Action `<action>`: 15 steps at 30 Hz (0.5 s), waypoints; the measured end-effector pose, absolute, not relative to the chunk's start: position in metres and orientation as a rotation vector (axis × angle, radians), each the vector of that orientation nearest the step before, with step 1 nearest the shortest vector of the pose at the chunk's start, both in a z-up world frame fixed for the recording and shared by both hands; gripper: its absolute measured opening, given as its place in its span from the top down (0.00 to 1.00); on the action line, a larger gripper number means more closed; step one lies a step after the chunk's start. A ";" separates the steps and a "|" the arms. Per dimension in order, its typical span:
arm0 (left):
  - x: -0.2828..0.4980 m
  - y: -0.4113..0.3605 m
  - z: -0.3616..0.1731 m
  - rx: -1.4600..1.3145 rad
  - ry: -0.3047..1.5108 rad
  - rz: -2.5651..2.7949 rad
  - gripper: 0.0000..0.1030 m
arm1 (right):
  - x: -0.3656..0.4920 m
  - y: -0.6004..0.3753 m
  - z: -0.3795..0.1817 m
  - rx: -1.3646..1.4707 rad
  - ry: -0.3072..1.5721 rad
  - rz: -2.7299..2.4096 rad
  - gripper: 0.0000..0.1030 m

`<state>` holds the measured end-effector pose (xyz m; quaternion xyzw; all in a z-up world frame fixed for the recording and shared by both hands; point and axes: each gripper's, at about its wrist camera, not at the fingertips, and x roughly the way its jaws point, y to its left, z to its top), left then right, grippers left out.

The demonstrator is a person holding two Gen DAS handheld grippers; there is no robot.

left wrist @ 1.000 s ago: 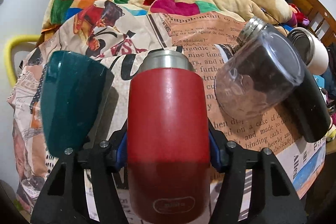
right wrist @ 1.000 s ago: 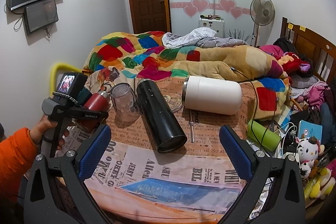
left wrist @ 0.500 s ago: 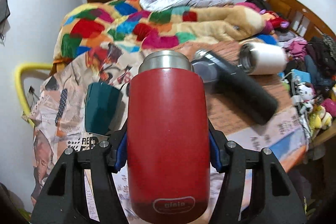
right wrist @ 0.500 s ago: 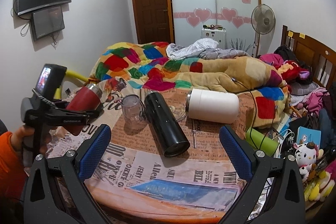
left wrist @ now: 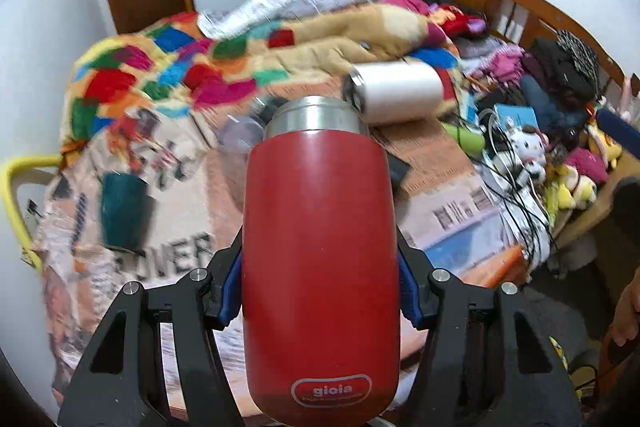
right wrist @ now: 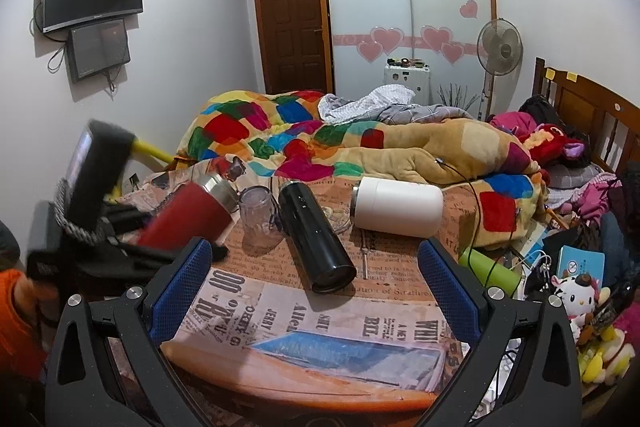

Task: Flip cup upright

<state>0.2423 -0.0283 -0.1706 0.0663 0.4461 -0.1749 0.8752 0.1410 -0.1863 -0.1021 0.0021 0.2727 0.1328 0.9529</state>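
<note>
My left gripper is shut on a red flask-style cup with a steel rim, held in the air above the table's left side. In the right wrist view the red cup is tilted, steel rim pointing up and to the right, with the left gripper behind it. My right gripper is open and empty, over the table's front edge.
On the newspaper-covered round table lie a black flask and a white flask on their sides. A clear glass cup and a dark green cup stand mouth down. The bed with a colourful quilt is behind.
My left gripper has lifted the red cup up and away from the table and swung rightward. The right gripper has stayed nearly still, rising a little.
</note>
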 end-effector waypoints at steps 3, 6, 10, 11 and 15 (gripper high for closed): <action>0.242 -0.041 -0.196 0.123 0.990 -0.389 0.40 | 0.142 -0.190 -0.107 0.005 0.568 0.265 0.00; 0.244 -0.051 -0.222 0.105 1.046 -0.406 0.40 | 0.144 -0.194 -0.113 0.006 0.586 0.258 0.00; 0.249 -0.059 -0.252 0.096 1.102 -0.402 0.40 | 0.148 -0.199 -0.121 0.008 0.615 0.251 0.00; 0.250 -0.060 -0.257 0.098 1.108 -0.399 0.40 | 0.150 -0.199 -0.125 0.007 0.625 0.248 0.00; 0.254 -0.062 -0.273 0.101 1.123 -0.383 0.40 | 0.152 -0.200 -0.132 0.009 0.651 0.245 0.00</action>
